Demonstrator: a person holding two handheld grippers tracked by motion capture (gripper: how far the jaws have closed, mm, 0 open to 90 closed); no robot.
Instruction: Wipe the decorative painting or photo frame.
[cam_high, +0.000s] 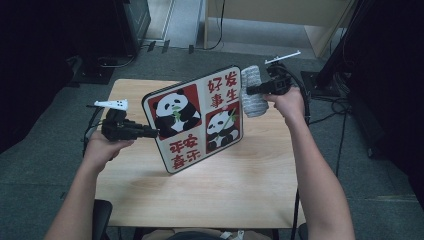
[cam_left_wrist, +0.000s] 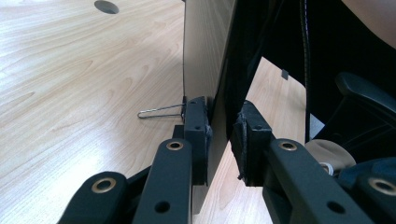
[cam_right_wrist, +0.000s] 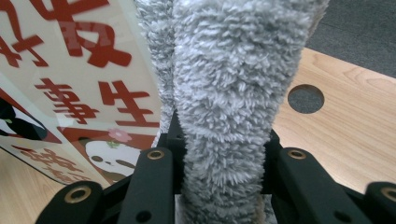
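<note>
We see the panda board (cam_high: 194, 120) mid-frame, tilted upright, reading 好发事生 — perhaps 平安喜乐 below — left gripper (cam_high: 150, 132) clamped on its edge, right gripper (cam_high: 248, 91) pinching the grey cloth (cam_high: 253, 92), hanging lengthwise.

**Materials and finishes on view**

Panda board (cam_high: 197, 120): smooth, glossy printed face; wood-grain back.
Cloth (cam_right_wrist: 229, 93): grey, fluffy, deep-pile fabric.
Surface (cam_high: 235, 185): pale wood-grain laminate, smooth, low sheen.
Clip (cam_left_wrist: 159, 112): thin bright metal wire.
Left claw (cam_left_wrist: 223, 140): matt black plastic, brass-coloured rivets.
</note>
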